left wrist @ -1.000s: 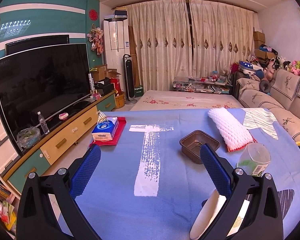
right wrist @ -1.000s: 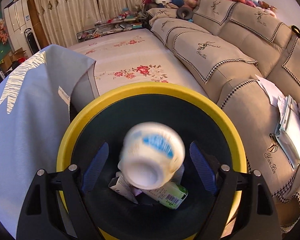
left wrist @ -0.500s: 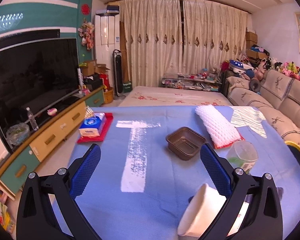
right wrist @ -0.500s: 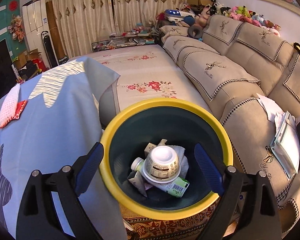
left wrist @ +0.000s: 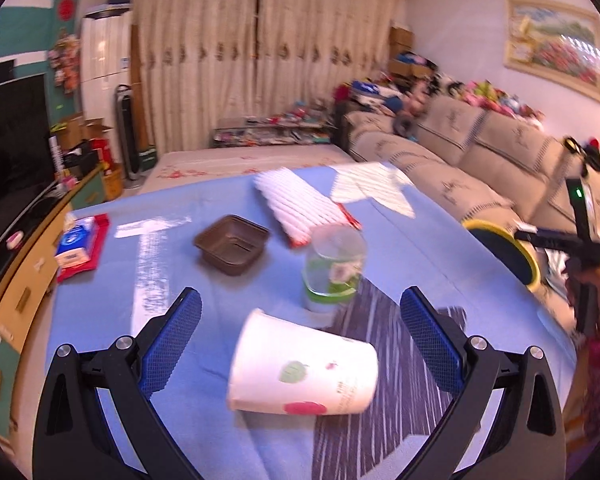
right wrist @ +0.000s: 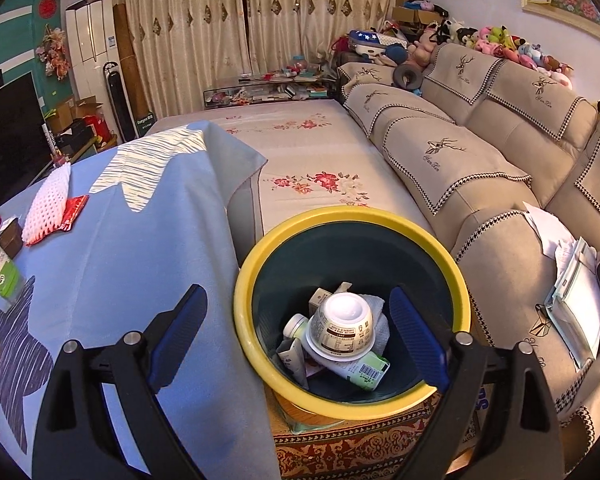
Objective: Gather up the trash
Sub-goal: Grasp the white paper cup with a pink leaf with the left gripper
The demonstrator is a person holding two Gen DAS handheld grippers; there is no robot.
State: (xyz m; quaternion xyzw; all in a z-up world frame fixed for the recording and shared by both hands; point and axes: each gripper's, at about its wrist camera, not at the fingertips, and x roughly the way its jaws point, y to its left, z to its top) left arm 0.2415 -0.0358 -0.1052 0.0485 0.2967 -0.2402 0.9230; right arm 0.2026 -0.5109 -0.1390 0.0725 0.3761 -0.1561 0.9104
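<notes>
My left gripper [left wrist: 300, 316] is open above a white paper cup [left wrist: 300, 376] lying on its side on the blue tablecloth [left wrist: 100, 340]. A clear plastic container [left wrist: 332, 268] with a green label, a brown plastic tray [left wrist: 232, 244] and a white foam net sleeve [left wrist: 296, 204] lie beyond it. My right gripper [right wrist: 298, 324] is open and empty above the yellow-rimmed trash bin [right wrist: 256, 264]. A white yogurt cup [right wrist: 340, 328] lies upside down in the bin on cartons and tissue. The bin also shows in the left wrist view [left wrist: 504, 244].
A tissue pack [left wrist: 76, 240] on a red mat lies at the table's left edge. A TV stand [left wrist: 24, 272] runs along the left. A beige sofa [right wrist: 480, 152] is right of the bin, with papers [right wrist: 576, 300] on its arm. A floral mattress [right wrist: 300, 152] lies beyond the table.
The yogurt cup fell from my right gripper into the bin, and that gripper rose and drew back. My left gripper swung right and lowered over the paper cup.
</notes>
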